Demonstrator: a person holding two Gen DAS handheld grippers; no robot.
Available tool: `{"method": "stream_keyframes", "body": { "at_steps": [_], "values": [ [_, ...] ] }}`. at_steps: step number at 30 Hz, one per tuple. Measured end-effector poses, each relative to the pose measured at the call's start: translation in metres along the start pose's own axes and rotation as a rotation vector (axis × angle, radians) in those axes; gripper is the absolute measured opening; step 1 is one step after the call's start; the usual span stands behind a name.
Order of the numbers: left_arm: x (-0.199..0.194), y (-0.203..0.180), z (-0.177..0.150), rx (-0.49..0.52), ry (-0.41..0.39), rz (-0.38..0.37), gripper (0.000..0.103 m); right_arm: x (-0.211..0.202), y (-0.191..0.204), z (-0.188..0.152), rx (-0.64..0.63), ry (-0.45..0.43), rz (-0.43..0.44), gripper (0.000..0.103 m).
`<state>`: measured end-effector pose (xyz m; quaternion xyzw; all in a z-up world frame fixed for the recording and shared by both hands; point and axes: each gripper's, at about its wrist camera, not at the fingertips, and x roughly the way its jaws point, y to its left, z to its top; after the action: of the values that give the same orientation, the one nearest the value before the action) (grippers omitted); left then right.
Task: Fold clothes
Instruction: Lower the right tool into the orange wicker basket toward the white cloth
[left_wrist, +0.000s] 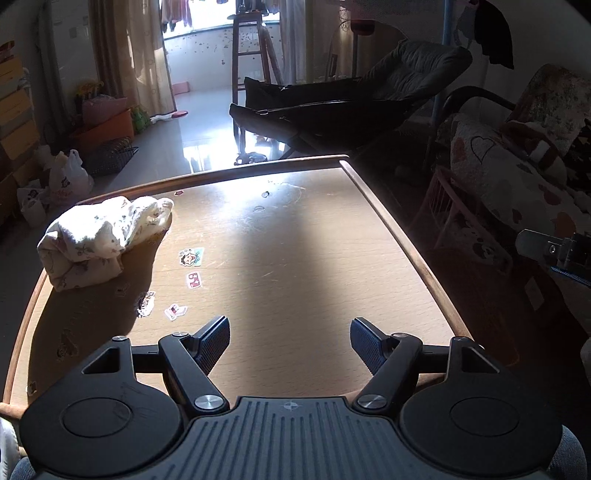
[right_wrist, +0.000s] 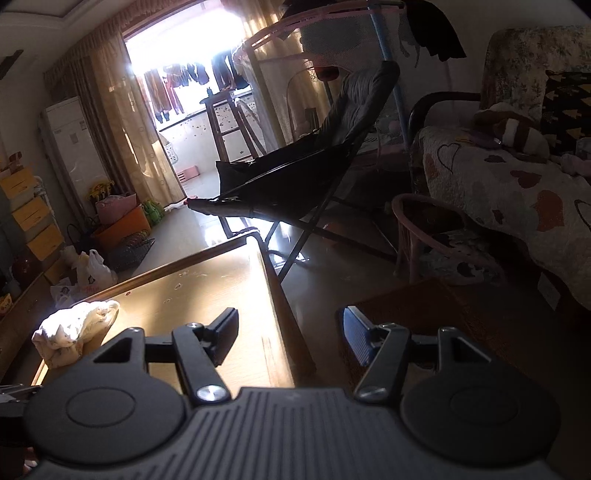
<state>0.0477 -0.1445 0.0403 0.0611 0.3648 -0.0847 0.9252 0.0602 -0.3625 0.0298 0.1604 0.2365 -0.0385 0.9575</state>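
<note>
A white garment with a small floral print (left_wrist: 99, 240) lies bunched in a loose roll at the far left of the wooden table (left_wrist: 295, 258). My left gripper (left_wrist: 290, 341) hovers open over the near middle of the table, well to the right of the garment, with nothing between its fingers. Part of the right gripper (left_wrist: 554, 251) shows at the right edge of the left wrist view. In the right wrist view the same garment (right_wrist: 74, 328) sits at the lower left. My right gripper (right_wrist: 290, 332) is open and empty over the table's right edge (right_wrist: 280, 295).
Several stickers (left_wrist: 192, 256) dot the tabletop near the garment. A black folding chair (left_wrist: 332, 110) stands beyond the table's far edge. A sofa with a heart-print cover (right_wrist: 498, 184) and a small wicker chair (right_wrist: 436, 236) are on the right. Bags and boxes (left_wrist: 70, 173) crowd the floor at the left.
</note>
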Motion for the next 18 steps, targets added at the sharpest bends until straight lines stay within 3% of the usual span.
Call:
{"method": "stream_keyframes", "body": {
  "at_steps": [9,14,18],
  "values": [
    [0.022,0.002,0.015,-0.016,0.029,0.017,0.074,0.052,-0.068,0.035,0.192,0.041,-0.071,0.063],
    [0.041,0.016,0.013,-0.048,0.079,0.023,0.074,0.102,-0.101,0.036,0.205,0.080,-0.205,0.063],
    [0.057,0.023,0.009,-0.069,0.131,0.010,0.074,0.149,-0.131,0.019,0.196,0.184,-0.282,0.063]
  ]
}}
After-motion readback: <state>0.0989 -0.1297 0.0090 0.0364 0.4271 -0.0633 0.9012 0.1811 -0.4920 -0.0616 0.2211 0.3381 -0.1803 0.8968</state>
